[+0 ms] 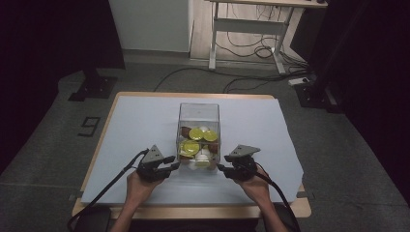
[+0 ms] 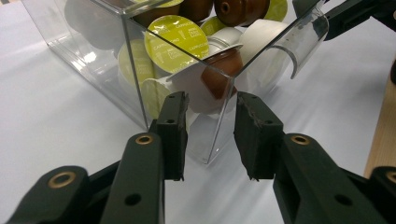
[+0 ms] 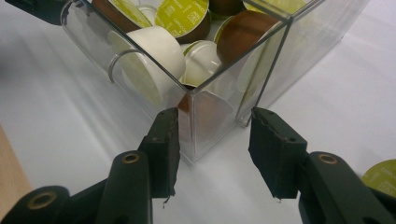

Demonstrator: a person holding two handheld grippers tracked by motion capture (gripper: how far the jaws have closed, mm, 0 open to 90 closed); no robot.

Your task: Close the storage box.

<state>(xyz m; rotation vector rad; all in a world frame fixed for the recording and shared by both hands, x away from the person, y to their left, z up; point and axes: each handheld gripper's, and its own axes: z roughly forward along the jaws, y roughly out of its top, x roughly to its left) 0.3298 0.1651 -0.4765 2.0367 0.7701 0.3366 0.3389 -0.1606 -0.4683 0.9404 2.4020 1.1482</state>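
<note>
clear plastic box (image 1: 198, 126) stands upright near the middle of the pale sheet (image 1: 135, 125) that covers the wooden table (image 1: 290, 209). it holds a heap of coffee capsules (image 1: 197, 140): green lids, brown cups, white cups. a curved clear lip (image 2: 306, 39) juts from the box's near wall.

left gripper (image 1: 170, 166) sits at the box's near left corner, in the person's left hand (image 1: 140, 186). in the left gripper view its two black jaws stand partly apart, one on each side of the corner edge of the box (image 2: 219, 116); gap visible between each pad and the plastic, no press seen. nothing held.

right gripper (image 1: 221, 167) sits at the near right corner, in the right hand (image 1: 255, 187). in the right gripper view the jaws likewise stand partly apart with the box corner (image 3: 191, 126) between them; the left pad looks very near the wall, cannot tell if it touches. nothing gripped.

one loose green-lidded capsule (image 3: 382, 177) lies on the sheet at the right edge of the right gripper view, apart from the box.

cables (image 1: 104, 191) trail from both grippers toward the table's near edge.
</note>
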